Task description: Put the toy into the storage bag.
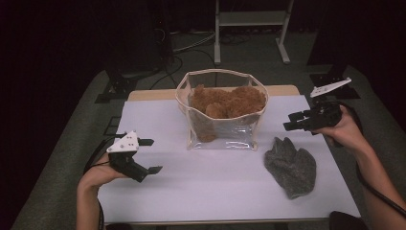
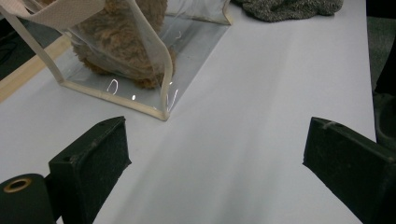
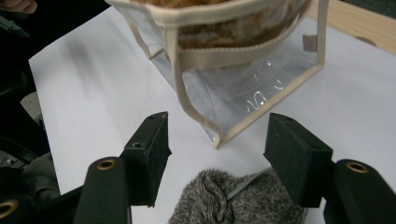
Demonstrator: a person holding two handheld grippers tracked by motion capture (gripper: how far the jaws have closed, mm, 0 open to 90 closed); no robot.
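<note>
One clear bag [image 1: 221,129], one brown plush toy [image 1: 225,103] (inside), one grey knit [image 1: 290,166].

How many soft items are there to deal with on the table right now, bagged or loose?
2. A brown plush toy sits inside the clear bag at the table's middle; a grey knit piece lies loose to the bag's right. The plush may hide more inside the bag.

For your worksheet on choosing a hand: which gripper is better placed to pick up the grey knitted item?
Right. The right gripper hangs open just above the grey knitted item, while the left gripper sits across the table.
</note>
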